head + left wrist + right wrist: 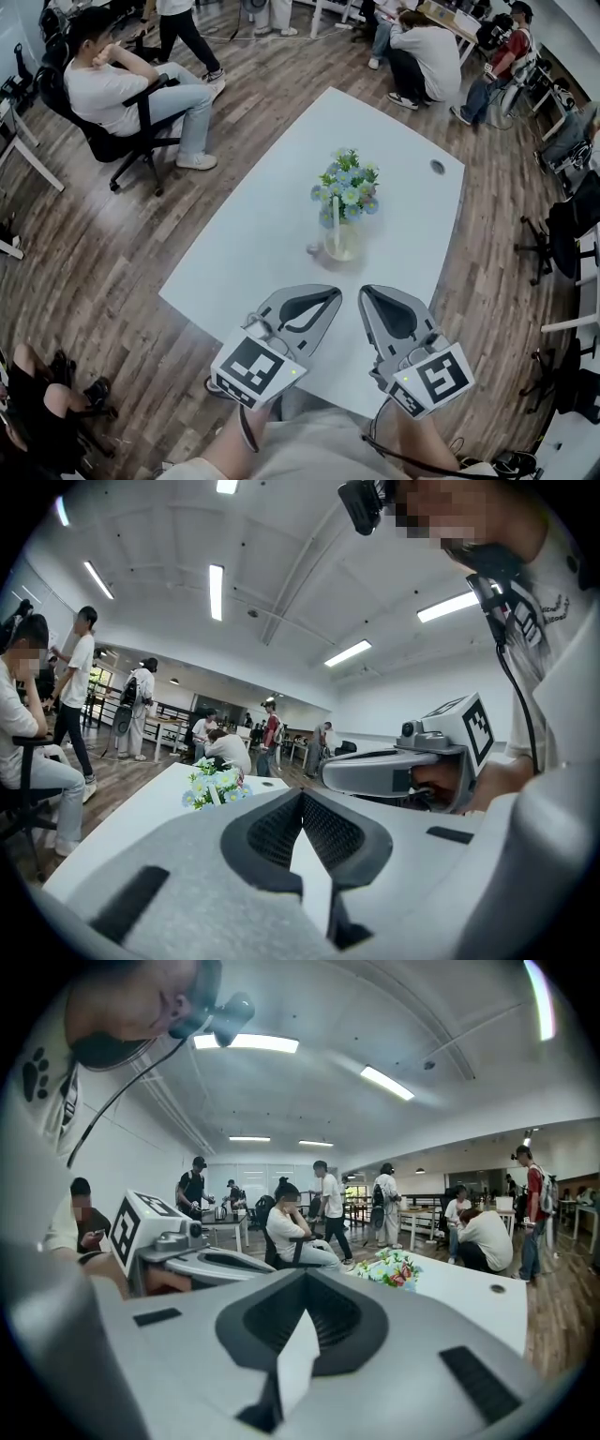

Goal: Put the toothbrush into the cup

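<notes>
1. Wood-plank floor (103, 253) surrounds a white table (262, 234) in an open office; far off to the left of the left gripper, a person (103, 89) sits in a black chair, and others sit at desks along the far side
2. Left gripper (333, 293) hangs over the near edge of the table, its jaws pressed together at the tips with nothing between them; its own view shows only bare tabletop through the gap behind the tips
3. Ahead of both grippers, roughly in line with the space between them and well apart from either, a clear cup (343, 246) stands upright on the table
4. Blue and white flowers (347, 187) fill the cup, and a slim white stick that looks like the toothbrush (335, 217) stands upright among them, its lower end inside the cup
5. Right gripper (367, 293) sits just beside the left one, level with it, jaws likewise closed tip to tip and empty
6. Farther ahead and to the right of the right gripper, a small dark cable hole (437, 167) marks the tabletop
</notes>
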`<action>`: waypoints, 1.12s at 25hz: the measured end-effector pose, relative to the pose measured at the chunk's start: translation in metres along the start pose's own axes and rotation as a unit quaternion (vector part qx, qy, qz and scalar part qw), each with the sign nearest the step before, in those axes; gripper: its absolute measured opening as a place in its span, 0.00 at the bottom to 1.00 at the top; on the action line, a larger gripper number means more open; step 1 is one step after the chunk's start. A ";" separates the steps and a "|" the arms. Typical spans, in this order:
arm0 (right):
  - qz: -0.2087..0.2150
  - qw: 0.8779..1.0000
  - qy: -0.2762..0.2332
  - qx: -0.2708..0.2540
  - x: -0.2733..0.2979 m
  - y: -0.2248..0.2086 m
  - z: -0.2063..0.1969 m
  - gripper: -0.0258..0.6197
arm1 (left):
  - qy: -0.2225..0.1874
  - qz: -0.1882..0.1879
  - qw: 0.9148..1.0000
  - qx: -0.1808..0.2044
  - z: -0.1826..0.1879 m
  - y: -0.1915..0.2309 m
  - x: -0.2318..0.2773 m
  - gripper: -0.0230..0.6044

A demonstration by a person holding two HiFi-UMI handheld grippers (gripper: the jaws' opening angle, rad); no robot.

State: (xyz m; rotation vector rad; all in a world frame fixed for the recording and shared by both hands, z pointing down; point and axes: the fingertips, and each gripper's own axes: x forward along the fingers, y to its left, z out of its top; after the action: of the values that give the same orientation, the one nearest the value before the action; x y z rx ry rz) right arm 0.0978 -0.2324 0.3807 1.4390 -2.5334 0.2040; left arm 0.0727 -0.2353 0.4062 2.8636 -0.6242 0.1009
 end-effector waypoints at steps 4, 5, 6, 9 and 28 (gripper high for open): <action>0.001 1.000 0.004 0.002 -0.003 0.006 -0.005 0.07 | 0.001 -0.001 1.000 -0.001 0.000 0.000 -0.002 0.05; 0.001 1.000 0.006 0.002 -0.002 0.007 -0.006 0.07 | 0.002 -0.001 1.000 -0.002 0.000 0.000 -0.003 0.05; 0.000 1.000 0.008 0.002 -0.001 0.008 -0.008 0.07 | 0.002 -0.001 1.000 -0.002 0.000 0.000 -0.004 0.05; 0.000 1.000 0.013 0.004 0.002 0.011 -0.015 0.07 | 0.005 0.000 1.000 -0.002 -0.002 0.000 -0.007 0.05; 0.011 1.000 0.001 0.012 -0.008 0.006 -0.024 0.07 | 0.018 -0.009 1.000 0.009 -0.004 -0.018 0.005 0.05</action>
State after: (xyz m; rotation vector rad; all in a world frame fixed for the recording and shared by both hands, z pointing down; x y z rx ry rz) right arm 0.0998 -0.2171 0.4014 1.4193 -2.5552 0.2411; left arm 0.0851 -0.2202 0.4070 2.8780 -0.5936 0.1560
